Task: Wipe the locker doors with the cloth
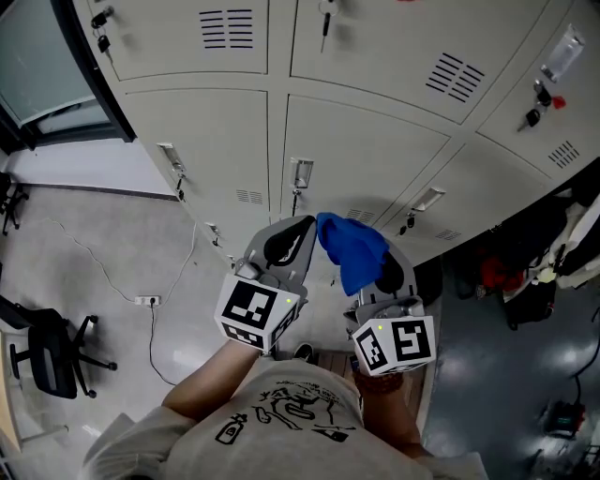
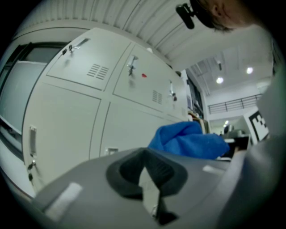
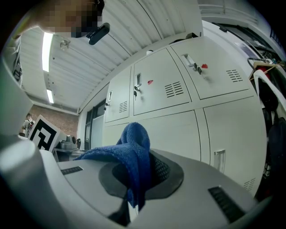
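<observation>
A blue cloth (image 1: 352,246) is pinched in my right gripper (image 1: 382,272), whose jaws are shut on it; in the right gripper view the cloth (image 3: 129,154) bunches up over the jaws. My left gripper (image 1: 291,239) is beside it on the left, jaws shut with nothing between them, and the cloth (image 2: 190,139) shows just past it on the right. Both grippers point at the white locker doors (image 1: 361,150) and are held a little off them. The lockers (image 2: 71,116) fill the left gripper view, and locker doors (image 3: 178,120) rise behind the cloth in the right gripper view.
The doors carry handles (image 1: 300,173) and keys (image 1: 532,117), with vent slots (image 1: 227,28). A black office chair (image 1: 52,352) and a floor socket with cable (image 1: 147,301) lie left. Dark bags and red items (image 1: 511,272) sit at the right beside the lockers.
</observation>
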`<control>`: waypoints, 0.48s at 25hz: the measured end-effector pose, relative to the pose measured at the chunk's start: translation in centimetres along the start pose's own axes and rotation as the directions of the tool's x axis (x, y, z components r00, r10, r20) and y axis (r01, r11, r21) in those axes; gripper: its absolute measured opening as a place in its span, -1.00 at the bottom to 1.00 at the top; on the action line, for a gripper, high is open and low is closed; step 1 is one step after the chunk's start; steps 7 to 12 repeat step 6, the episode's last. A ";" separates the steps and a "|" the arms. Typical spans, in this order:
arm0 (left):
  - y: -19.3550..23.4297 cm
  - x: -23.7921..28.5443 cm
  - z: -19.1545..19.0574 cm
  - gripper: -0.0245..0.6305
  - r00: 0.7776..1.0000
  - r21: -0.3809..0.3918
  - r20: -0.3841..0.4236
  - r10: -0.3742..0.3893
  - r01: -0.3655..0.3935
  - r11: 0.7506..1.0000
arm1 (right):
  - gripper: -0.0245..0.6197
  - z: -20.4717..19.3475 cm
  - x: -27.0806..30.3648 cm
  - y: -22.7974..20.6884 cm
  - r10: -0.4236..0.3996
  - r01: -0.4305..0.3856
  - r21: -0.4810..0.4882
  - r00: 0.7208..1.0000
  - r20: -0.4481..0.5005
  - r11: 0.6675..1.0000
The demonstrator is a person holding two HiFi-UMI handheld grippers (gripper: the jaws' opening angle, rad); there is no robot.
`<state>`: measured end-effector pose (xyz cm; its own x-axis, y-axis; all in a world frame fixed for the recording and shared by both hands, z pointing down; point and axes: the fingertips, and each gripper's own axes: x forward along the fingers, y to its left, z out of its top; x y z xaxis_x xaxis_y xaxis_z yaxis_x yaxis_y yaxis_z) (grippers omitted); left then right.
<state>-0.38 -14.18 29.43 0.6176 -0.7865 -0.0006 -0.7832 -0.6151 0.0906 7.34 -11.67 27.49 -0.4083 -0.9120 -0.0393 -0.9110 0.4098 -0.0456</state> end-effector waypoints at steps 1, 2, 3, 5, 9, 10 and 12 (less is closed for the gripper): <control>0.0 0.0 0.0 -0.92 1.000 -0.001 -0.001 0.001 -0.001 1.000 | -0.83 0.0 0.0 0.0 0.001 -0.001 0.001 1.000 -0.001 1.000; 0.1 0.1 0.0 -0.92 1.000 -0.002 -0.001 0.001 -0.001 1.000 | -0.83 0.0 0.1 0.0 0.003 -0.003 0.002 1.000 -0.002 1.000; 0.1 0.1 0.0 -0.92 1.000 -0.002 -0.002 0.001 -0.001 1.000 | -0.83 0.0 0.1 0.0 0.005 -0.005 0.004 1.000 -0.002 1.000; 0.1 0.1 0.0 -0.92 1.000 -0.004 -0.004 -0.001 0.001 1.000 | -0.83 0.1 0.1 0.0 0.008 -0.008 0.008 1.000 -0.001 1.000; 0.0 0.1 0.0 -0.92 1.000 -0.004 -0.005 -0.002 0.002 1.000 | -0.83 0.1 0.1 0.0 0.009 -0.009 0.009 1.000 -0.001 1.000; 0.0 0.1 0.0 -0.92 1.000 -0.004 -0.005 -0.002 0.002 1.000 | -0.83 0.1 0.1 0.0 0.009 -0.009 0.009 1.000 -0.001 1.000; 0.0 0.1 0.0 -0.92 1.000 -0.004 -0.005 -0.002 0.002 1.000 | -0.83 0.1 0.1 0.0 0.009 -0.009 0.009 1.000 -0.001 1.000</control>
